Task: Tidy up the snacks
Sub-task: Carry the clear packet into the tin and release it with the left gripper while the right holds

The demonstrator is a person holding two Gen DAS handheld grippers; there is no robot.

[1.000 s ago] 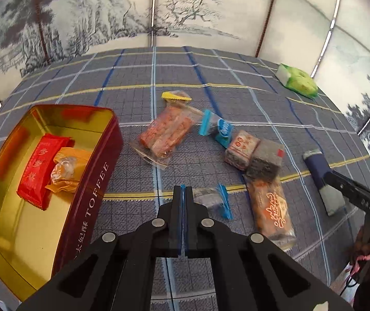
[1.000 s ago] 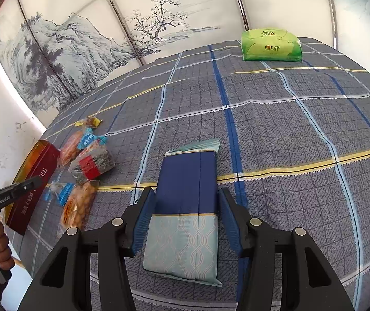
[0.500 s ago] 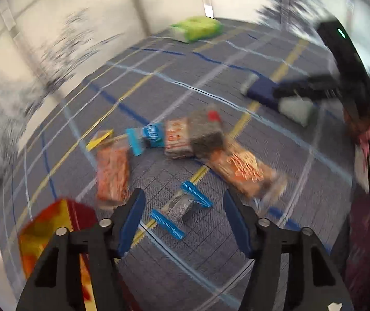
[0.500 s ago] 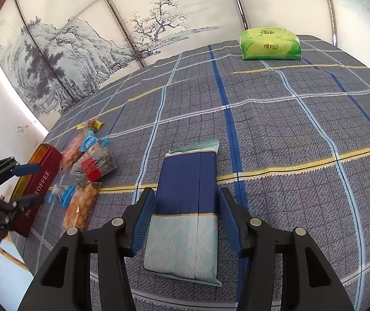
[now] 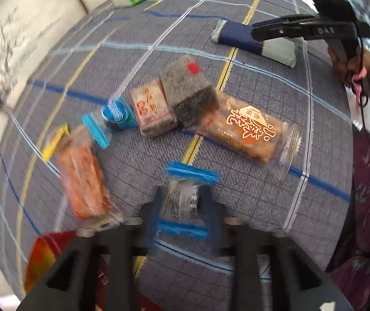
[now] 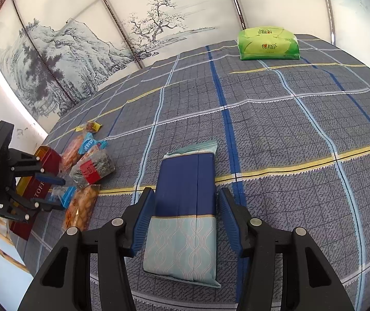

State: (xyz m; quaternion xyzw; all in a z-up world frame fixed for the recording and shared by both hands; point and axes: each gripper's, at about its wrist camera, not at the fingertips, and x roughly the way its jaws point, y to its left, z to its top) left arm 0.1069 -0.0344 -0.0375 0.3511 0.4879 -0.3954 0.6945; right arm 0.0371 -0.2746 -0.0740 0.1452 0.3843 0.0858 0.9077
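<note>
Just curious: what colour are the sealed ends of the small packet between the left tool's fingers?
Bright blue, clearest in the left wrist view on the packet.

Landmark: tin [image 6: 36,181]
Snack cluster [image 6: 89,165]: crowds the cloth just beside the tin, packets touching or overlapping.
Blue pack [image 6: 185,207]: well apart from the tin, alone.
Green pack [image 6: 269,42]: far corner.
Free cloth [image 6: 288,129]: wide and bare beyond the blue pack.
</note>
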